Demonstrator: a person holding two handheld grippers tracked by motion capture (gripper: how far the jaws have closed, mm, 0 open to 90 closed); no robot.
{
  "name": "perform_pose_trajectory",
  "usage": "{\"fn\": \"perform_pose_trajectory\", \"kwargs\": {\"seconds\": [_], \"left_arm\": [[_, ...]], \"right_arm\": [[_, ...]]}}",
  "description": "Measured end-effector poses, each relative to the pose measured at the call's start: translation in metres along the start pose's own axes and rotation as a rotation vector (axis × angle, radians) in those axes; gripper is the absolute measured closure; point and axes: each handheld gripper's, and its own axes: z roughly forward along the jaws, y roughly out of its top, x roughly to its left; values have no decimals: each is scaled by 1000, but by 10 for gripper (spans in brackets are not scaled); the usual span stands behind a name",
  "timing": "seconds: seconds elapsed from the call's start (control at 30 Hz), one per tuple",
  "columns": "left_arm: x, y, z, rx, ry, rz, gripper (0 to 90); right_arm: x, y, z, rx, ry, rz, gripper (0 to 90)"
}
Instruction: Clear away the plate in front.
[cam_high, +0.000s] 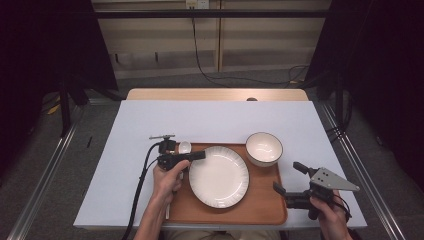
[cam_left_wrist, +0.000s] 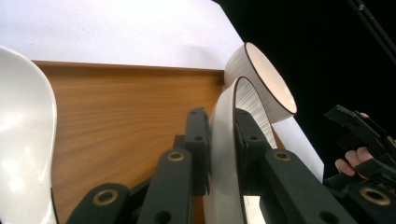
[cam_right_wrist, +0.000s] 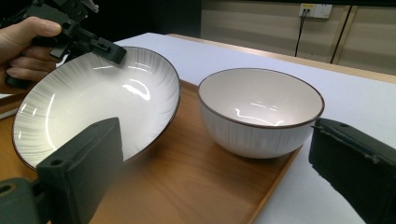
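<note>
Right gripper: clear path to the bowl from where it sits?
Probably yes. The right gripper is open at the tray's near right corner, and the bowl stands just ahead between its jaws' line of sight, nothing between. The left gripper is clamped on the plate, off to the side.

plate on tray | bowl right-behind plate | spoon left

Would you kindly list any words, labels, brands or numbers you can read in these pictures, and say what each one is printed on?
None: no readable text appears.
The round white ribbed plate, the white dark-rimmed bowl, the brown wooden tray and the white tabletop carry no print.
The white wall socket is too small to show any marking.
</note>
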Motion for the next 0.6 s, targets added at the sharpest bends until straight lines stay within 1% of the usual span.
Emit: {"fn": "perform_pose_trajectory", "kwargs": {"seconds": [0.03,0.1,0.13,0.17,0.2,0.23,0.27,0.3,0.33,0.37,0.4,0.43,0.47,0.53,0.57,0.6], "left_arm": [[0,1,1,6,10,2,789],[3,1,2,28,45,21,803],[4,1,3,31,56,21,808],[5,1,3,39,60,16,812],[5,0,3,37,61,12,813],[4,1,2,43,63,42,814],[2,2,2,42,68,57,816],[2,2,2,48,77,68,817],[2,3,4,54,89,72,820],[2,2,5,49,97,70,822],[3,2,6,59,112,91,826],[3,1,6,63,122,89,831],[4,1,7,63,124,69,832],[4,1,7,64,139,93,834],[5,1,8,64,138,90,835],[6,1,8,72,144,99,835]], "right_arm": [[0,0,0,1,0,-3,27],[1,0,1,4,5,0,27],[1,0,1,2,4,-1,27],[1,0,1,5,3,2,27],[1,0,1,4,6,-1,27],[1,0,1,5,3,0,27],[1,0,1,5,5,-1,27],[1,0,1,8,6,-6,27],[1,0,2,6,7,3,27],[1,-1,2,9,6,-3,27],[1,-1,1,10,7,-4,27],[1,0,1,8,5,3,27],[1,-1,1,8,1,1,27],[1,-1,1,8,-1,2,27],[1,-1,1,8,0,3,27],[1,-1,1,8,3,2,27]]}}
